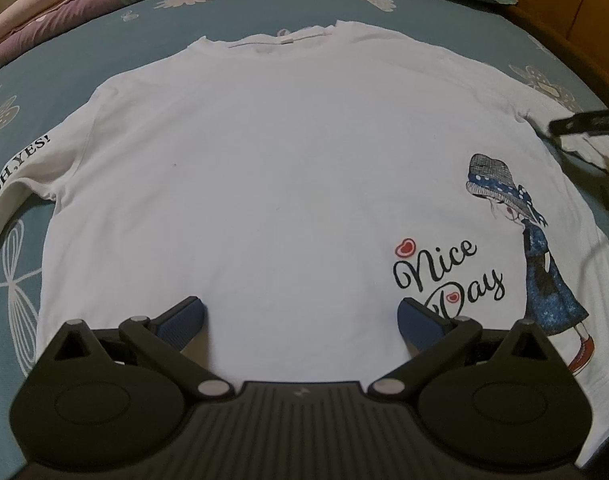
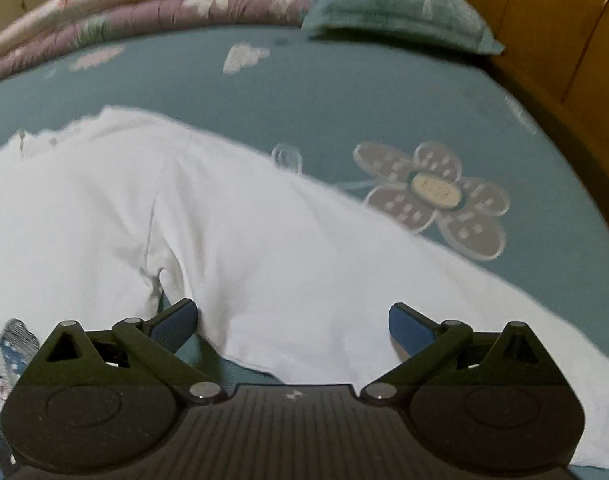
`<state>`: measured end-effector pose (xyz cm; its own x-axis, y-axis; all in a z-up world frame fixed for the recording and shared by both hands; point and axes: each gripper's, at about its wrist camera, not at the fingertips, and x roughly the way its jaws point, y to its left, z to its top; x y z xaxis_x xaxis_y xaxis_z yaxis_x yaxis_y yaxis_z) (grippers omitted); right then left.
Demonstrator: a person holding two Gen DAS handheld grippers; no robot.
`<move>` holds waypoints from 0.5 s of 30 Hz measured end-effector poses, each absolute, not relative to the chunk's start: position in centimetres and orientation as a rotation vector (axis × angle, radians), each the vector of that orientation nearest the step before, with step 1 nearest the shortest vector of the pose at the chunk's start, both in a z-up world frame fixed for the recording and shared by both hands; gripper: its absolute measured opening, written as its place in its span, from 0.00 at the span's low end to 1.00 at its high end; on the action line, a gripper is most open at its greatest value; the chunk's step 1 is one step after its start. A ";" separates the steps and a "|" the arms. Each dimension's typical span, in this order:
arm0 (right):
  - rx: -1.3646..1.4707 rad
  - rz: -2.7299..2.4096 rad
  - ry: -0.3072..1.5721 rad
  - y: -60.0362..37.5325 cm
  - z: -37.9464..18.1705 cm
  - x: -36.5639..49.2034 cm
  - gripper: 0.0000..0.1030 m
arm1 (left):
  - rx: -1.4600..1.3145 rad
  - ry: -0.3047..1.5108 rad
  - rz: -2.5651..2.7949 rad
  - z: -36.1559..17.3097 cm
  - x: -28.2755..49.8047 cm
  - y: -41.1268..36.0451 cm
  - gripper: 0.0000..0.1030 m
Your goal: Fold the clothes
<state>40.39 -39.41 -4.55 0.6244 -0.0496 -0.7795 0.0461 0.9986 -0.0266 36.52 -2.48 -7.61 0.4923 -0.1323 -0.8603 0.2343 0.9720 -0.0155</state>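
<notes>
White shirt (image 1: 264, 168) spread flat, front up, on the bed's teal flowered sheet (image 1: 264, 4); collar at the far side, "Nice Day" print and a girl figure near the hem. Left gripper (image 1: 302, 312) over the lower hem, fingers spread, holding nothing. Right gripper (image 2: 292, 316) above the shirt's sleeve (image 2: 304, 240), fingers spread, also holding nothing. Folded quilt (image 2: 144, 4) and teal pillow (image 2: 396, 4) lie at the bed's far edge.

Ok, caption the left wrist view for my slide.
Open left gripper over a white T-shirt spread flat on the bed.
</notes>
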 end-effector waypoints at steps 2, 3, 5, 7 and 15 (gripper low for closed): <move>0.040 -0.061 0.875 -40.1 -3.9 40.7 1.00 | 0.109 1.033 -0.222 -7.6 36.6 -2.5 0.99; 0.061 -0.063 0.869 -40.4 -3.8 41.0 1.00 | 0.109 1.033 -0.221 -7.6 36.6 -2.5 0.99; 0.091 -0.059 0.871 -40.7 -3.9 41.8 1.00 | 0.107 1.032 -0.219 -7.6 36.5 -2.5 0.99; 0.112 -0.057 0.884 -40.6 -4.5 42.7 1.00 | 0.105 1.031 -0.215 -7.6 36.4 -2.5 0.99; 0.086 -0.159 0.931 -43.2 -7.6 47.2 1.00 | 0.091 1.028 -0.198 -7.4 36.1 -2.5 0.99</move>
